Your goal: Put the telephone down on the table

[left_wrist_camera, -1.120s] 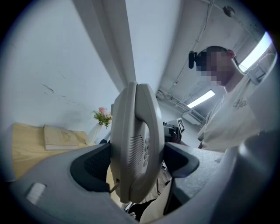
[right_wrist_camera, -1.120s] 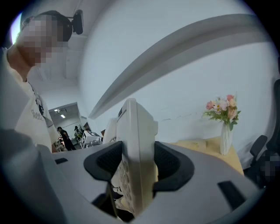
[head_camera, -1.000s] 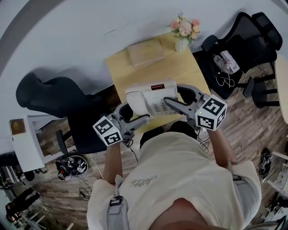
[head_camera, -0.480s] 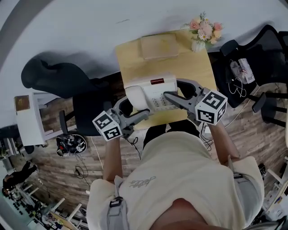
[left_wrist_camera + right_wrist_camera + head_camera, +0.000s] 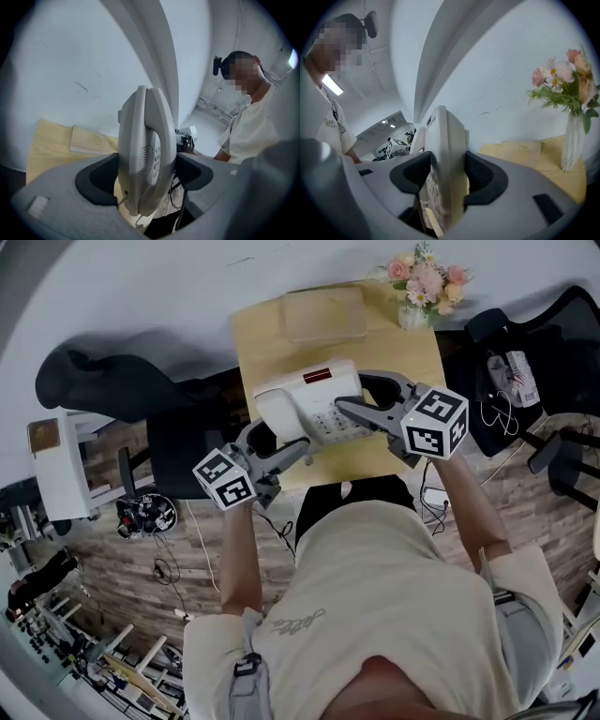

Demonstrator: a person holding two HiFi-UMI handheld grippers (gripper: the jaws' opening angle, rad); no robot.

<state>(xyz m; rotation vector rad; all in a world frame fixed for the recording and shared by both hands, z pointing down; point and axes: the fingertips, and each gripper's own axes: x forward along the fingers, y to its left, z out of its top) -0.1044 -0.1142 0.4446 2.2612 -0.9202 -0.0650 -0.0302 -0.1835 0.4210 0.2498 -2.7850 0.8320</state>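
Observation:
A white desk telephone (image 5: 305, 409) with its handset on the cradle is held between both grippers over the near half of the light wooden table (image 5: 412, 357). My left gripper (image 5: 284, 452) is shut on the telephone's left end, and my right gripper (image 5: 360, 407) is shut on its right end. In the left gripper view the telephone (image 5: 144, 154) stands edge-on, clamped between the dark pads of the left gripper (image 5: 146, 174). The right gripper view shows the telephone (image 5: 444, 154) pinched the same way in the right gripper (image 5: 447, 177). I cannot tell whether its base touches the table.
A beige book (image 5: 324, 313) lies at the table's far edge by the wall, and a vase of flowers (image 5: 427, 279) stands at the far right corner. Black chairs stand left (image 5: 112, 390) and right (image 5: 534, 334) of the table. Cables and clutter lie on the wooden floor.
Both grippers have carried the telephone away from the person's body and farther over the table, toward the book. Both jaws have stayed shut on it.

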